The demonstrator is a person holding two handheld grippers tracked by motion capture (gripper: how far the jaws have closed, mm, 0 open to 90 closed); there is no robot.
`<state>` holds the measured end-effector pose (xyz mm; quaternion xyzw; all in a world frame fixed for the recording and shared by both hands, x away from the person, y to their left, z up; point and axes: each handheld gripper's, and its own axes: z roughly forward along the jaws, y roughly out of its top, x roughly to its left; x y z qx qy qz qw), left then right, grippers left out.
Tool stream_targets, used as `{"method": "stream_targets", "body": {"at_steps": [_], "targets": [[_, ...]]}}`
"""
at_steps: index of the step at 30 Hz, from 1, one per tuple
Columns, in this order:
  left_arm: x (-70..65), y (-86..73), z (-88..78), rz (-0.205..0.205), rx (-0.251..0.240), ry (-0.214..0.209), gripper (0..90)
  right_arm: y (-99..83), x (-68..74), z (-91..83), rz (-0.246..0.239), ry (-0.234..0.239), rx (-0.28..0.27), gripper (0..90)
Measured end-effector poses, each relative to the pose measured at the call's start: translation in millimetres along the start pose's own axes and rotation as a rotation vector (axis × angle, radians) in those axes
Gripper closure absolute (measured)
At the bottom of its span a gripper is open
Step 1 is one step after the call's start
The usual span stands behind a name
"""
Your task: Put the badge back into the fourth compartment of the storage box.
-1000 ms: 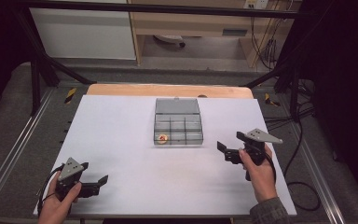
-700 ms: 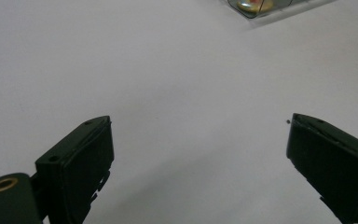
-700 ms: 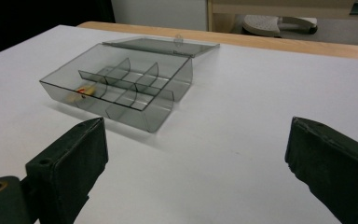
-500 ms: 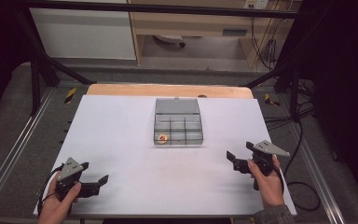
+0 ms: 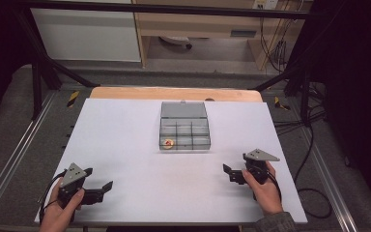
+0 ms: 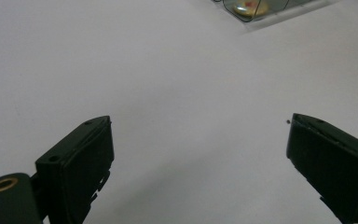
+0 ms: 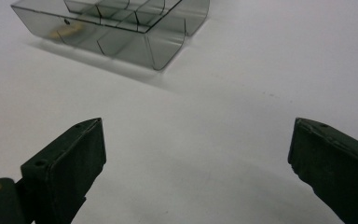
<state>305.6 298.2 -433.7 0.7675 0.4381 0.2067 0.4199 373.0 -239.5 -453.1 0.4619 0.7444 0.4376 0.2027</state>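
Note:
A clear grey compartment box with its lid up stands at the middle of the white table. A small yellow and red piece lies in its front left compartment. My left gripper rests open at the near left corner, far from the box. In the left gripper view my left gripper has bare table between its jaws, and the yellow piece shows at the top edge. My right gripper is open at the near right, in front of the box. The right gripper view shows my right gripper holding nothing, short of the box.
The white table surface spreads wide around the box. A wooden strip runs along its far edge. Metal rails flank both sides, and cables hang off the right.
My right gripper has drawn back from beside the box toward the near edge of the table. The left gripper has barely moved.

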Motion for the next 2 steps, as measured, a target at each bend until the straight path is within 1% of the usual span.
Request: {"method": "stream_targets", "body": {"at_steps": [2], "targets": [[0.1, -0.1, 0.0, 0.001, 0.0, 0.0, 7.5, -0.5, -0.8, 1.6, -0.008, -0.02, 0.017, 4.2]]}}
